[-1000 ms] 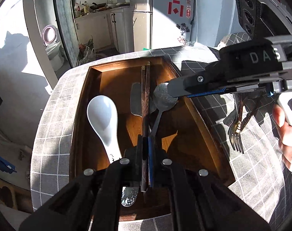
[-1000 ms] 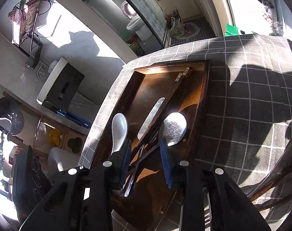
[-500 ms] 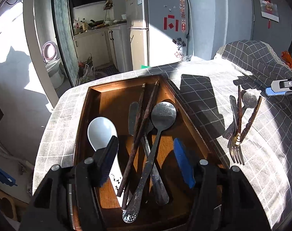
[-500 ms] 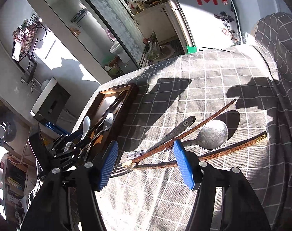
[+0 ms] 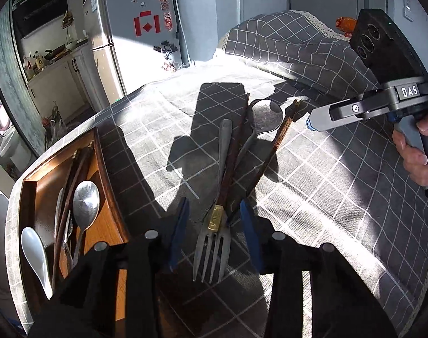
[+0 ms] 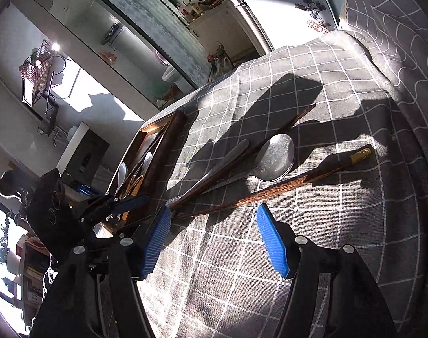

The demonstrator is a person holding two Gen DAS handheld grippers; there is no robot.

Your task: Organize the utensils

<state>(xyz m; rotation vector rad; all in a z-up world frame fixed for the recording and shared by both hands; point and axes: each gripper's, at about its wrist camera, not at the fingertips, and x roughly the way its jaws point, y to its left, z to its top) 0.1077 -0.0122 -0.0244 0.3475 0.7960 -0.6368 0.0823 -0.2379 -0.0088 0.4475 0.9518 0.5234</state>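
On the checked cloth lies a pile: a metal fork (image 5: pixel 212 250), a metal spoon (image 5: pixel 264 115) and two dark wooden chopsticks (image 5: pixel 273 152) with gold ends. My left gripper (image 5: pixel 214 232) hangs over the fork's tines. Its jaws are closing, and the fork and one chopstick's gold end lie between the blue pads, untouched. From the right wrist view, my right gripper (image 6: pixel 214 242) stands open just short of the chopstick (image 6: pixel 270 191) tips, with nothing between its pads. The spoon (image 6: pixel 276 155) lies beyond. The wooden tray (image 5: pixel 109 186) at left holds a white spoon (image 5: pixel 35 253), a metal spoon (image 5: pixel 85 202) and chopsticks.
A hand (image 5: pixel 417 157) holds the right gripper (image 5: pixel 315 119) at the right, beyond the pile. A raised, cloth-covered hump (image 5: pixel 298 45) closes off the back. The table's edge runs just behind the tray (image 6: pixel 169 140). A fridge (image 5: pixel 135 36) stands past it.
The left gripper let go of the chopstick in the tray, opened, swung right over the fork, then narrowed. The right gripper left the tray, opened wider and came to the chopstick tips.
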